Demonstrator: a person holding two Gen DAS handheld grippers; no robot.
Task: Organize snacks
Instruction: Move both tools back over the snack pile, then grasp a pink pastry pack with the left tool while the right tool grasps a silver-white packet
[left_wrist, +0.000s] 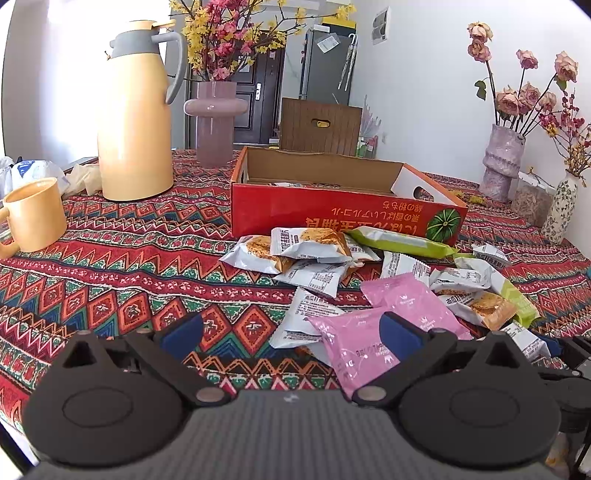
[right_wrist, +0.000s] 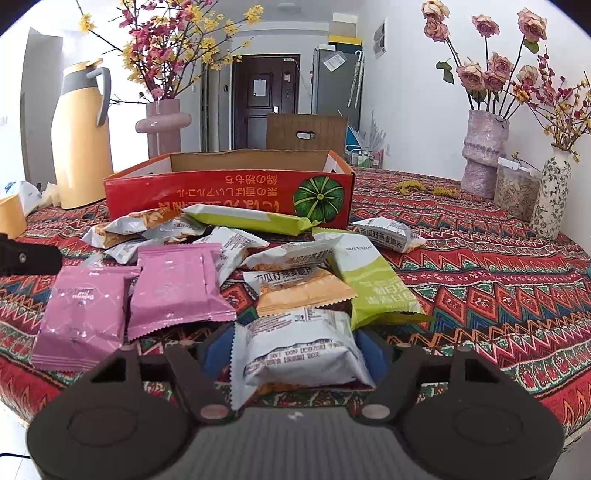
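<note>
where the right hand-held gripper (right_wrist: 295, 354) sits low over the tabletop (right_wrist: 498, 258), a white snack pack (right_wrist: 299, 354) lies between its blue pads (right_wrist: 373, 354), jaws about half open; can't tell if the pads actually press it, they look v close on both sides. left hand-held gripper (left_wrist: 291, 332) is wide open w/ nothing held; its right pad overlaps a pink pack (left_wrist: 354, 347) in the left wrist view, but contact can't be told. just past the right gripper: an orange-and-white oat crisp pack (right_wrist: 303, 291), 2 pink packs to the left (right_wrist: 173, 284), a green-and-white pack (right_wrist: 373, 288) to the right, all in a loose pile w/ more white packs overlapping. one white pack (right_wrist: 388, 232) lies apart on the right. further back a long green bar (right_wrist: 251, 219) rests across the pile, just in front of the red cardboard box (right_wrist: 229, 192), open-topped, w/ a pumpkin picture on its front wall. beyond, left: yellow thermos jug (left_wrist: 136, 122), yellow mug (left_wrist: 33, 214), pink vase (left_wrist: 216, 122) w/ blossoms. right side: vases of dried roses (right_wrist: 484, 147).
</note>
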